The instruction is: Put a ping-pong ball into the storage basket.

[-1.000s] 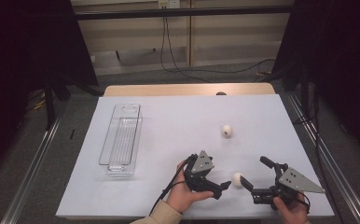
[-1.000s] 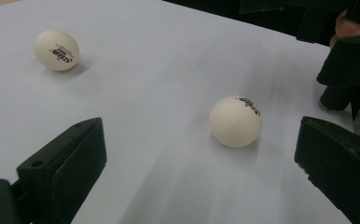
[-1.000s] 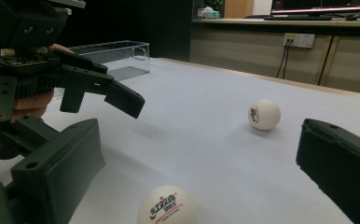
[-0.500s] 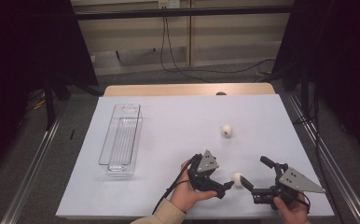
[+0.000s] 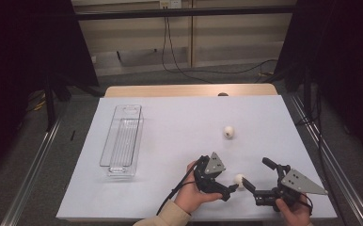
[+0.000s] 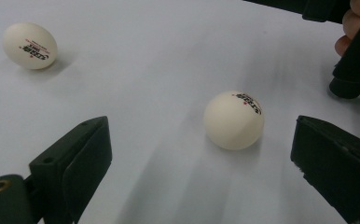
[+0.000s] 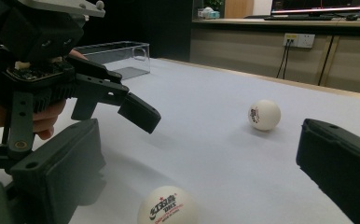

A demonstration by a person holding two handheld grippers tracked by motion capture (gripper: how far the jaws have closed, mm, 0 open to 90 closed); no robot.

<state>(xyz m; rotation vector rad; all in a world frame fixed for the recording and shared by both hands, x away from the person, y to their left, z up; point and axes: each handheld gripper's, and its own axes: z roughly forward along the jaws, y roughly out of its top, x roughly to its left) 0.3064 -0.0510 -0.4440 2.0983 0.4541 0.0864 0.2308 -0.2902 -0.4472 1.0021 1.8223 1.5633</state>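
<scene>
Balls both loose on the tabletop point(image 5: 170, 117), tray point(image 5: 123, 141) unfilled. My left tool point(image 5: 232, 188) brackets the near ball point(image 5: 239, 179), jaws closing, no contact; right tool point(image 5: 249, 186) released.

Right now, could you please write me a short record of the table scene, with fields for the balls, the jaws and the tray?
near ball: on the white table, between the left gripper jaws, untouched
far ball: alone, mid-table
left gripper jaws: open, either side of the near ball
right gripper: jaws open, facing the near ball, holding nothing
clear tray: at the table's left, nothing visible inside
</scene>
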